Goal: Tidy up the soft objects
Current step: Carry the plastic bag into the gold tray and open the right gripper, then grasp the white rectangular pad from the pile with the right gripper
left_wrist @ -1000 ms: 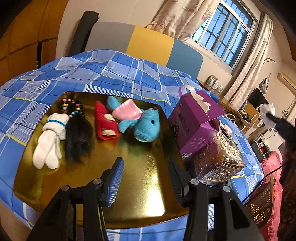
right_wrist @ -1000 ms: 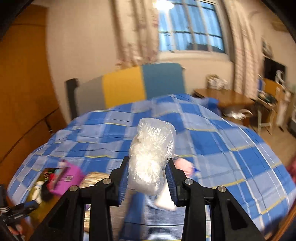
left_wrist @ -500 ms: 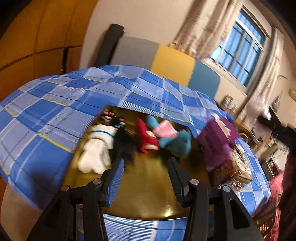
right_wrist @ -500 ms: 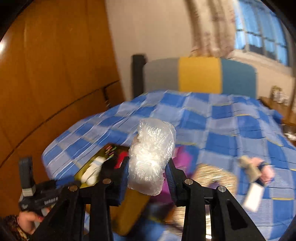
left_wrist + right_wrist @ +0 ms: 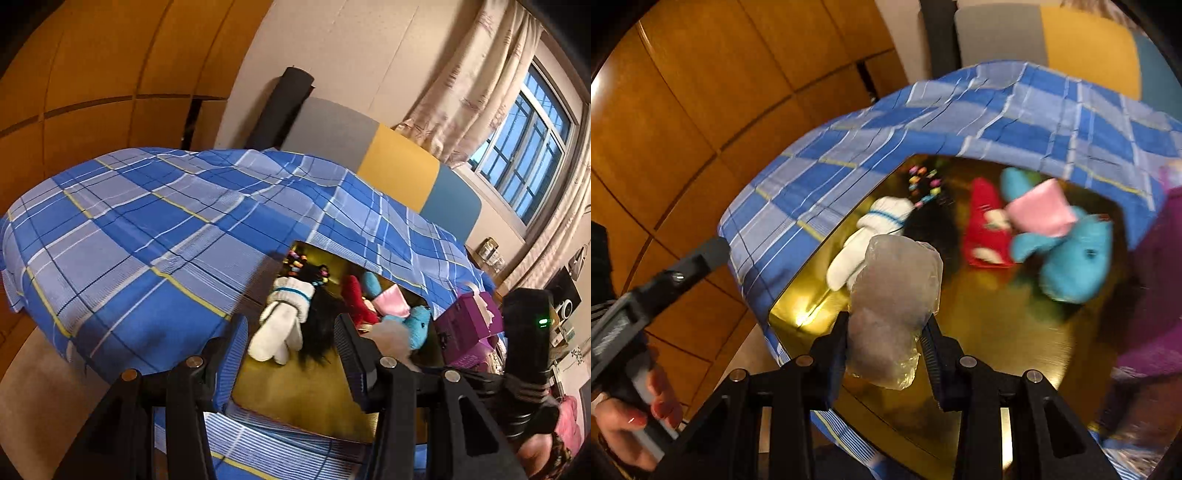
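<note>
The right gripper (image 5: 886, 332) pinches a crinkly plastic-wrapped bundle (image 5: 894, 295) above the gold tray (image 5: 997, 332), near its left edge, and slick wrap could probably slip out; the left gripper (image 5: 291, 354) gapes empty.

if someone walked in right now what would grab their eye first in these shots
Probably the crinkly clear plastic bundle clamped in the right tool, hanging over the near part of the shiny gold tray. Next, the row of soft things at the tray's far side: a white glove, a black hairpiece, a red plush and a bright blue plush, all ringed by the blue plaid bedsheet.
</note>
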Demonstrator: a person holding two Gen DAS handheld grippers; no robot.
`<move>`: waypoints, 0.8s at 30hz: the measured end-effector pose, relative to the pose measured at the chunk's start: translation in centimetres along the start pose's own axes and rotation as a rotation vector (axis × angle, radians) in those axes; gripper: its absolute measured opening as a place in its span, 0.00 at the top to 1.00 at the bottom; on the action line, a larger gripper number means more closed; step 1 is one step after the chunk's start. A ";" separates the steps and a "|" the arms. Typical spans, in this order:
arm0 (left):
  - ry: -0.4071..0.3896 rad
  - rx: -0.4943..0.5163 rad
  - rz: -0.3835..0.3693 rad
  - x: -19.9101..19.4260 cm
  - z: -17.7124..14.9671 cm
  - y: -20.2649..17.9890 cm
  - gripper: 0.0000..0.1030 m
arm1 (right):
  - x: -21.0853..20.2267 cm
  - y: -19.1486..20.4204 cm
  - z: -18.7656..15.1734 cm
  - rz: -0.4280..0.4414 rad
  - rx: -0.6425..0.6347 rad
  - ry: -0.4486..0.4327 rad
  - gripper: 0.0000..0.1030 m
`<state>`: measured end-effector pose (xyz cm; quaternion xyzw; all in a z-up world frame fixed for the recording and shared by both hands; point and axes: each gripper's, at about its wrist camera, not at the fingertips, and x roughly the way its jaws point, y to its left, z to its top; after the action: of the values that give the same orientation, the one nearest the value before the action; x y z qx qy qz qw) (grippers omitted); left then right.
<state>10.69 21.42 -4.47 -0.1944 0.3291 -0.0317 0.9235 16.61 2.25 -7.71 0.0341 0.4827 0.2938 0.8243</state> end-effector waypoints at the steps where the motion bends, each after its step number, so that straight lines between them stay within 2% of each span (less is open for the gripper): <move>1: -0.005 -0.008 0.005 -0.1 0.0 0.3 0.52 | 0.6 0.4 0.2 0.006 -0.001 0.008 0.63; 11: -0.006 -0.055 0.039 -0.6 0.0 2.3 0.52 | 7.3 2.8 1.1 0.156 0.025 0.131 0.60; 13: -0.005 -0.062 0.037 -0.6 -0.1 2.4 0.52 | 7.6 2.9 1.0 0.158 0.035 0.134 0.53; 15: -0.003 -0.060 0.038 -0.6 -0.1 2.5 0.52 | 6.6 2.6 1.1 0.154 0.054 0.090 0.50; 18: -0.002 -0.061 0.030 -0.5 -0.2 2.4 0.52 | 4.0 2.2 1.4 0.171 0.060 0.011 0.34; 24: 0.025 -0.050 -0.009 0.1 -0.6 0.9 0.52 | -1.6 1.5 1.6 0.105 0.021 -0.121 0.34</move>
<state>10.33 22.07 -5.31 -0.2186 0.3403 -0.0298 0.9141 16.64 2.99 -5.09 0.0855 0.4326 0.3290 0.8351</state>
